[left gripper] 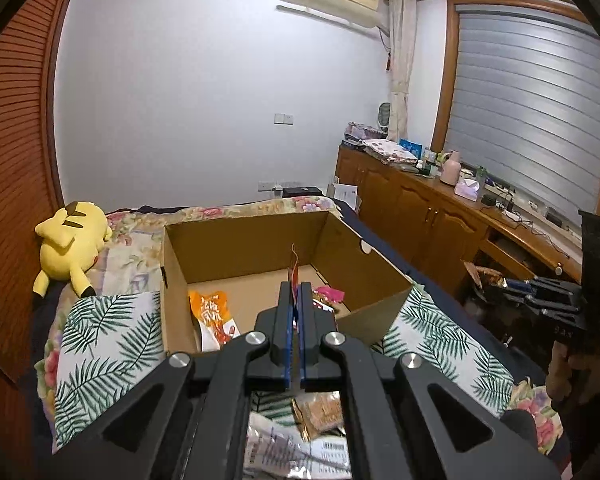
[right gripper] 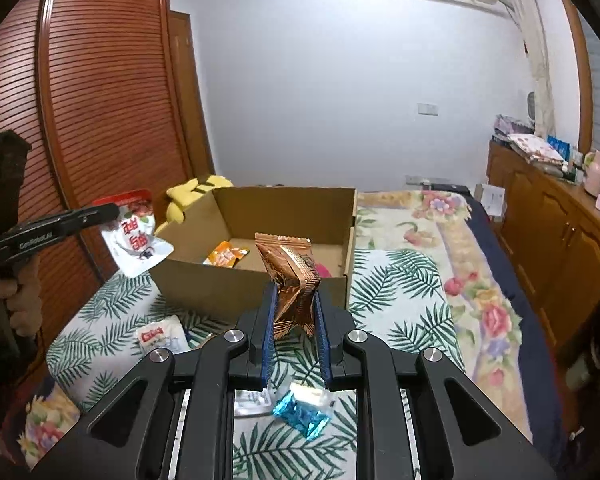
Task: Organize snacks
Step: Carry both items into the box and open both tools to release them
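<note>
Blue-padded jaws of the right gripper are clamped on a crumpled copper foil packet, held upright in the air short of the near wall of the cardboard box.
Left gripper is fully closed on the thin top edge of a red-and-white pouch. In its own view only a sliver of the pouch shows between the pads; the right wrist view shows it hanging clear, out beyond the box's near-left corner.

Box sits open-topped on the leaf-print cloth on the bed. An orange packet and a pink packet already lie inside, toward the near wall.
Still loose on the cloth, nearer than the box: a white packet with a red label, a blue foil packet and a clear-wrapped one beside it.
Yellow plush toy lies off the box's far-left side, not in the way.

Step, as I read it: both hands mid-carry, each with one snack, heading for the box.

Next move:
- carry each packet over the rim, clear of the walls
- left pouch dangles low, so lift it before crossing the near-left corner
- open the jaws only once over the floor of the box
- then back for the three loose ones
</note>
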Available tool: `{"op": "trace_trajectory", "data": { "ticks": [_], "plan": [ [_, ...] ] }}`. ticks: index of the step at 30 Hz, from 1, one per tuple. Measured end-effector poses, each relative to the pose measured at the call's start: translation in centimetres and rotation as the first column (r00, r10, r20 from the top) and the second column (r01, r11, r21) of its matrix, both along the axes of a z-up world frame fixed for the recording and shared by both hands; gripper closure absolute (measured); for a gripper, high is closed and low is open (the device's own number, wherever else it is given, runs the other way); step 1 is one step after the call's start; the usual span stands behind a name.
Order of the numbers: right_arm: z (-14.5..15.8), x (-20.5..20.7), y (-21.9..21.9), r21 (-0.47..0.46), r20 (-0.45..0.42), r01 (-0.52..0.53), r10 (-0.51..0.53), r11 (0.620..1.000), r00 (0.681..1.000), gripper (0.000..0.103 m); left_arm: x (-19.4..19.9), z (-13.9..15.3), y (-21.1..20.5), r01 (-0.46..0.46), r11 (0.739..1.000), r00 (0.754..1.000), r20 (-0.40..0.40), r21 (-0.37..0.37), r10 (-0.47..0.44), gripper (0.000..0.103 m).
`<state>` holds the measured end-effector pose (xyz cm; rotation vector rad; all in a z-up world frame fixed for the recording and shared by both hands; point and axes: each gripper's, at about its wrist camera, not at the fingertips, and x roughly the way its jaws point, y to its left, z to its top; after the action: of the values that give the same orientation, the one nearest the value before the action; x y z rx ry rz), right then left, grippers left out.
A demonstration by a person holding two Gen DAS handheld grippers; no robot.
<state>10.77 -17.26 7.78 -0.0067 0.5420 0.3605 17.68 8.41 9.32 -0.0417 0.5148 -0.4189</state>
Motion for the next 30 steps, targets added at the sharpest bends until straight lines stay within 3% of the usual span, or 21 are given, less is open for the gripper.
{"op": "trace_trajectory", "data": {
  "ticks": [21, 30],
  "plan": [
    [-2.8, 10.4, 4.3, -0.024, -0.054, -0.062, 0.060, 0.998, 0.997, 0.088, 9.5, -4.0, -0.7, 0.002, 1.000, 0.999, -0.043, 0.030, -0.001, 0.103],
    [-4.7, 13.3, 5.9, -0.015, -0.101, -0.079, 0.077, 0.997, 0.992, 0.088, 10.6, -6.0, -0.5, -0.002, 0.999, 0.997, -0.081, 0.040, 0.006, 0.103]
  ]
}}
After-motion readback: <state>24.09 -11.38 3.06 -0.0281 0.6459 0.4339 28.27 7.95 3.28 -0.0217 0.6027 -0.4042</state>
